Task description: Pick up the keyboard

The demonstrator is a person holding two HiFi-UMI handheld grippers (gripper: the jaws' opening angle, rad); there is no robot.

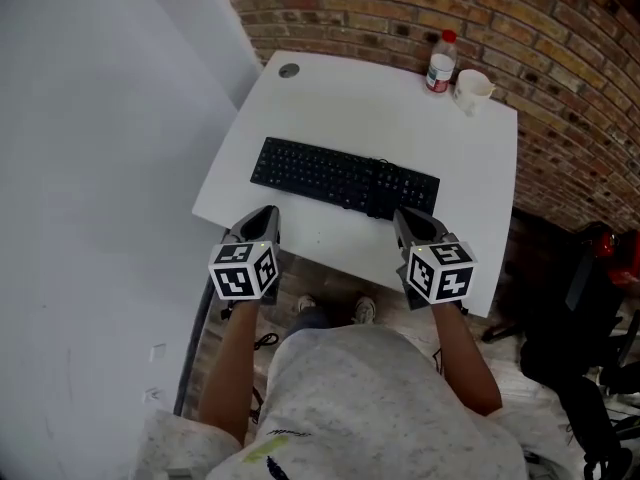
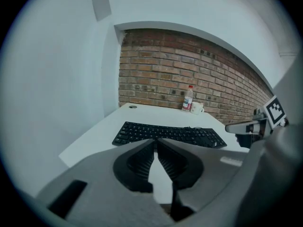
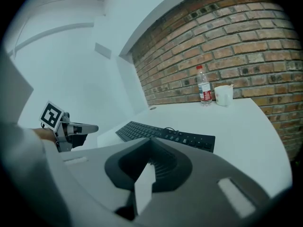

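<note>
A black keyboard (image 1: 345, 178) lies across the middle of the white table (image 1: 350, 108), with its cable looped at its back edge. My left gripper (image 1: 268, 213) hovers over the table's near edge, just short of the keyboard's left end, its jaws together with nothing between them. My right gripper (image 1: 403, 215) is just before the keyboard's right end, shut and empty. In the left gripper view the tips (image 2: 155, 140) meet in front of the keyboard (image 2: 170, 132). The right gripper view shows its closed jaws (image 3: 150, 140) before the keyboard (image 3: 161, 132).
A water bottle with a red cap (image 1: 441, 61) and a white cup (image 1: 472, 88) stand at the table's far right corner by the brick wall. A cable hole (image 1: 289, 70) sits at the far left corner. A white wall runs along the left; a black chair (image 1: 580, 338) is at the right.
</note>
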